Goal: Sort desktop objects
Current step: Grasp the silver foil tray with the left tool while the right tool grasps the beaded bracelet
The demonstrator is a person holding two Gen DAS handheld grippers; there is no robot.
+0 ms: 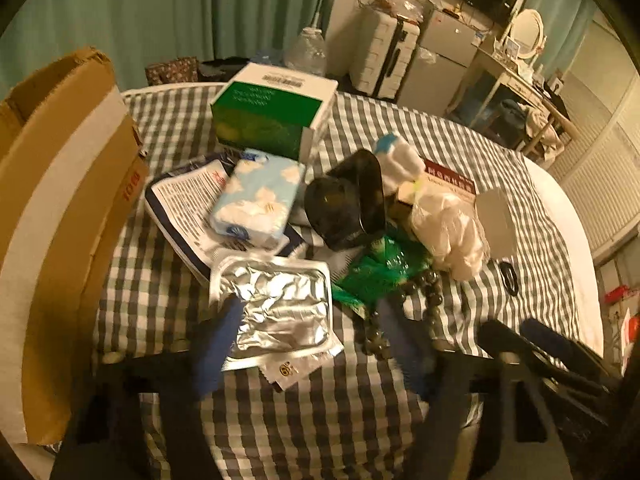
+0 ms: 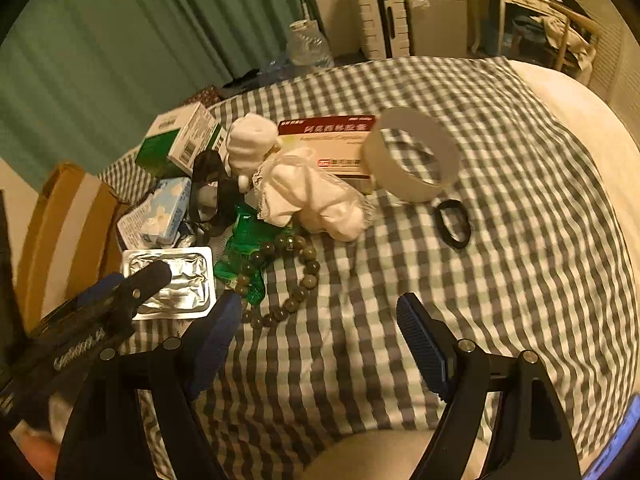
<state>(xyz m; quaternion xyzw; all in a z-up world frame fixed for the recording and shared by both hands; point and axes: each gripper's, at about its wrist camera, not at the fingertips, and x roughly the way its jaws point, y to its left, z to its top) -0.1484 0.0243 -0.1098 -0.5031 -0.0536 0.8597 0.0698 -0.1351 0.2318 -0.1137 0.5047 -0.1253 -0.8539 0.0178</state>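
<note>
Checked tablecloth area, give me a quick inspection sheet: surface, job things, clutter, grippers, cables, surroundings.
Surface: checked cloth over a round top.
Job's things: foil blister pack, bead bracelet, tissue pack, red medicine box, green-white box, white ring, black hair tie.
Clutter: white cloth bundle, green wrapper, leaflet, piled together.
Grippers: left hand-held gripper straddles the blister pack, pads not pressing; right hand-held gripper open over bare cloth.
Cables: nothing seen on the cloth.
Surroundings: cardboard box, green curtain, suitcase.
</note>
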